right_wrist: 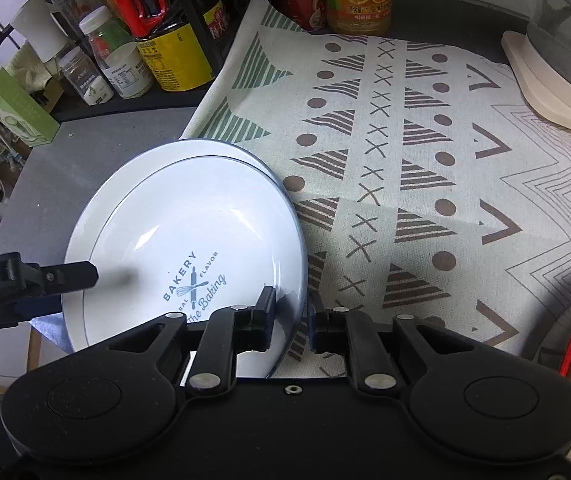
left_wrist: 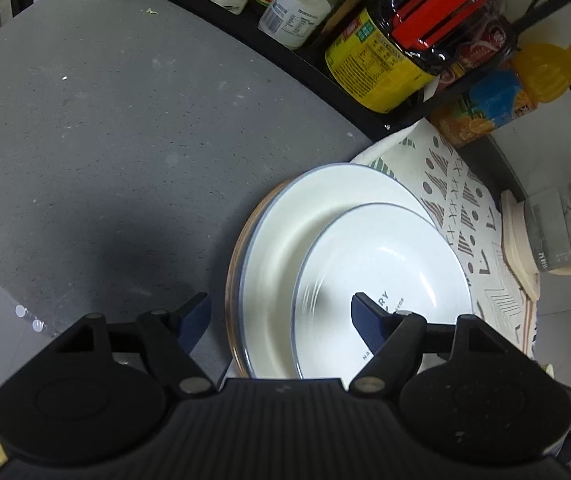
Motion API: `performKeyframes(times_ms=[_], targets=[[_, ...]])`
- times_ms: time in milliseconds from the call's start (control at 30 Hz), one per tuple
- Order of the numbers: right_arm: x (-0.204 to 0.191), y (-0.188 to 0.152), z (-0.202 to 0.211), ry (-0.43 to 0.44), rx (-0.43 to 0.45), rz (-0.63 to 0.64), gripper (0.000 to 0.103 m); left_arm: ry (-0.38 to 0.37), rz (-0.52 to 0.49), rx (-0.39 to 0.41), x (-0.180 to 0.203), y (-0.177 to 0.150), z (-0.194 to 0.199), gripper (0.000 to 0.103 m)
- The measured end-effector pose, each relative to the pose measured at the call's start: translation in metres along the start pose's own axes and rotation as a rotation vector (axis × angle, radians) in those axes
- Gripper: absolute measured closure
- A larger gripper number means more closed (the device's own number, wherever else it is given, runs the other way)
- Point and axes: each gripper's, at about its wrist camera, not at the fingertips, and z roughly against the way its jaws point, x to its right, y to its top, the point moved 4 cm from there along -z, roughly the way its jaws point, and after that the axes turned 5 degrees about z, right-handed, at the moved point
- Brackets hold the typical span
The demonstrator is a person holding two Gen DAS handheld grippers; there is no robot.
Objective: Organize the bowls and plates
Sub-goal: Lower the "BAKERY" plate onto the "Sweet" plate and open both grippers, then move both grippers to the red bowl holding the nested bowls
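Stack: a white bowl [left_wrist: 381, 276] printed with a bakery logo is sitting nested on a wider white plate [left_wrist: 285, 240], which is itself lying on another dish showing only a brown rim [left_wrist: 234, 276]; how many pieces are lying beneath cannot be told.
Place of the stack: it is resting on the grey table [left_wrist: 105, 140], its far edge just touching or overlapping the patterned cloth [right_wrist: 425, 168].
Left gripper [left_wrist: 281, 314]: its jaws are standing wide apart, one finger hanging over the table, the other over the bowl's inside; nothing is being pressed between them.
Right gripper [right_wrist: 291, 322]: its jaws are standing a little apart with the bowl's near rim [right_wrist: 291, 300] lying between them; the pads are appearing not to press on it, so it is judged to be letting go.
Done so far: the bowl is appearing already set onto the pile, centred slightly toward the cloth side.
Left to do: no further loose plates or bowls are showing in either view, so the remaining work is probably only withdrawing both grippers, perhaps nudging the bowl to centre.
Surroundings: bottles and jars are standing on a black shelf [left_wrist: 325, 84] behind; a glass kettle [right_wrist: 569, 40] is sitting on its base at the cloth's far corner.
Risk: the off-centre bowl could be sliding if a finger is catching its rim.
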Motion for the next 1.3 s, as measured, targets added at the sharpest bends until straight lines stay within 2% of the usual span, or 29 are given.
performKeyframes(times_ms=[167, 333, 400, 467, 533, 733, 967, 1067, 1300], targets=[[0.001, -0.001, -0.004, 0.003, -0.004, -0.003, 0.076, 0.013, -0.007, 0.014, 0.002, -0.003, -0.005, 0.028], [-0.002, -0.001, -0.009, 0.004, -0.013, 0.007, 0.076, 0.041, -0.037, 0.018, 0.003, -0.006, -0.015, 0.032], [-0.004, -0.001, -0.010, 0.002, -0.018, 0.023, 0.076, 0.044, -0.032, 0.024, -0.001, -0.007, -0.017, 0.039], [-0.006, -0.002, -0.012, 0.006, -0.019, 0.028, 0.076, 0.047, -0.009, 0.025, -0.005, -0.008, -0.019, 0.055], [-0.006, -0.002, -0.012, 0.003, -0.015, 0.024, 0.076, 0.012, 0.023, 0.030, -0.009, -0.010, -0.019, 0.060], [-0.004, -0.002, -0.014, 0.017, -0.014, -0.006, 0.076, -0.014, 0.060, 0.064, -0.015, -0.012, -0.015, 0.063], [-0.005, -0.001, -0.017, 0.015, -0.003, -0.029, 0.076, -0.029, 0.079, 0.066, -0.018, -0.012, -0.016, 0.066], [-0.003, 0.000, -0.018, 0.010, -0.009, -0.051, 0.071, -0.033, 0.090, 0.061, -0.019, -0.011, -0.016, 0.067], [-0.007, -0.004, -0.014, 0.005, -0.007, -0.050, 0.067, 0.011, 0.059, 0.053, -0.016, -0.008, -0.009, 0.070]])
